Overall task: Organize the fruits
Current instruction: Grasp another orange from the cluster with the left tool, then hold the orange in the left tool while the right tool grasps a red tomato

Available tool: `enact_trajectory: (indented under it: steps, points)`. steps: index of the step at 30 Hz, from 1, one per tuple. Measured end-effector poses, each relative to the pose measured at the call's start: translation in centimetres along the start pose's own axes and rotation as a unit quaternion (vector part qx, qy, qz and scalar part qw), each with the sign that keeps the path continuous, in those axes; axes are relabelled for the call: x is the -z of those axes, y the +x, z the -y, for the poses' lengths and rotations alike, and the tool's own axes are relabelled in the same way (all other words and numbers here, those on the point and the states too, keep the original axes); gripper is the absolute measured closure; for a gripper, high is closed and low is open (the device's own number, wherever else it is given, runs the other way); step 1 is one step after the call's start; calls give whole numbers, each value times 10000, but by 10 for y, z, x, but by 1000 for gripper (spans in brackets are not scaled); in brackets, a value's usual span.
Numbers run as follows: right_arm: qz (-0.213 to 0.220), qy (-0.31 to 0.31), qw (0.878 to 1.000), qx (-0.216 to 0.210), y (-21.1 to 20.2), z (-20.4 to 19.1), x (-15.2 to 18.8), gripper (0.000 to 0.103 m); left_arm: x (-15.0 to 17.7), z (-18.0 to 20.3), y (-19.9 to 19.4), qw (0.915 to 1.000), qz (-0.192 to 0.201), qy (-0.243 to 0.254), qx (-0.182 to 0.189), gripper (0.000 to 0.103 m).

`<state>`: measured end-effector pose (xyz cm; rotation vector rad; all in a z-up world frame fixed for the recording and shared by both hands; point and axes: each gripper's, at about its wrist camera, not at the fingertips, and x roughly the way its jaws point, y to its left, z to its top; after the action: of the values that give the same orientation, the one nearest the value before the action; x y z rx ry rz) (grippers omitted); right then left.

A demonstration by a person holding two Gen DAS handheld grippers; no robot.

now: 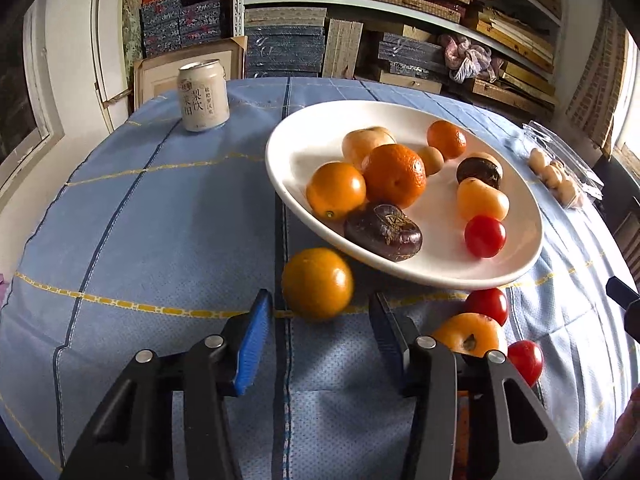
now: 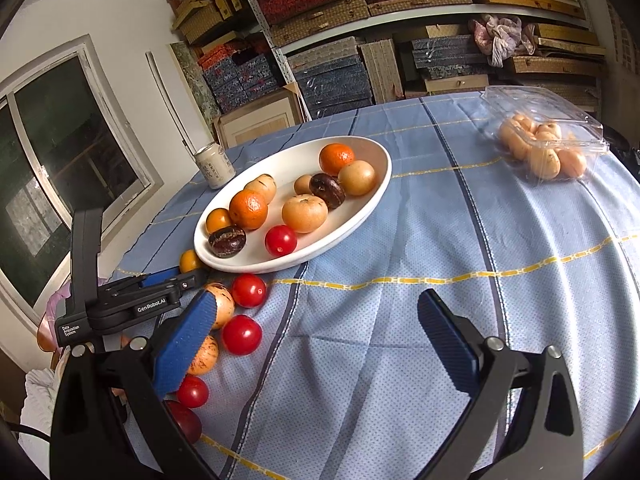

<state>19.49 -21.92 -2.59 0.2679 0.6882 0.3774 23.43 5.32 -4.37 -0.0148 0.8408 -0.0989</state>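
Left gripper point(image 1: 320, 312) jaws apart, empty, flanking a small orange fruit point(image 1: 317, 283) on the tablecloth point(image 1: 160, 240) just beside the plate point(image 1: 404, 270) near rim. Right gripper point(image 2: 316, 340) wide apart, empty. Risk: closing pads could nudge the round fruit, rolling it under the rim.

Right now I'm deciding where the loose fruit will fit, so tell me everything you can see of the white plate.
The plate is a wide, shallow oval dish, glossy white like glazed ceramic, with a raised rim. It sits upright on the blue tablecloth, right of the can. It holds oranges, pale round fruits, two dark brown fruits and one tomato; its far left part is bare. A loose orange lies at its near rim.
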Motion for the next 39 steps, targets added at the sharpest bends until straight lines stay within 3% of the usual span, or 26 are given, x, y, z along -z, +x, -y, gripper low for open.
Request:
enact_trajectory:
  steps: [2, 5, 13, 18, 24, 26, 27, 29, 30, 31, 38, 39]
  points:
    - [-39, -32, 10000, -14, 2, -1, 1, 4, 0, 0, -1, 10000, 16, -8, 37, 56]
    - [-81, -156, 9998, -15, 3, -5, 2, 4, -2, -3, -1, 9999, 45, -54, 158, 66]
    - [-192, -379, 9991, -42, 8, -15, 8, 4, -7, -11, 9, 9988, -111, -307, 356, 61]
    - [-228, -472, 9986, -33, 9, -18, 9, 4, -6, -12, 9, 9986, -104, -339, 403, 66]
    - [-295, -676, 9972, -86, 10, -23, 10, 4, 0, -18, -1, 9992, -40, -340, 214, 66]
    - [-319, -1047, 9940, 6, 10, -33, 13, 4, 2, -21, -11, 9993, 75, -331, 128, 66]
    - [-324, -1274, 9913, 91, 11, -39, 15, 6, 2, -22, -15, 9994, 130, -321, 83, 66]
    - [-409, -1875, 9810, 270, 15, -54, 22, 21, 3, -23, -18, 9993, 166, -328, 95, 66]
    - [-500, -2104, 9759, 301, 19, -60, 26, 34, 2, -22, -18, 9993, 146, -325, 121, 66]
    - [-601, -2289, 9711, 305, 24, -65, 30, 37, 3, -20, -16, 9994, 116, -300, 127, 66]
    - [-669, -2550, 9646, 85, 32, -76, 30, 39, 4, -13, -17, 9996, 100, -179, 192, 66]
    - [-719, -2587, 9632, 100, 36, -78, 30, 45, 4, -12, -16, 9996, 101, -177, 198, 66]
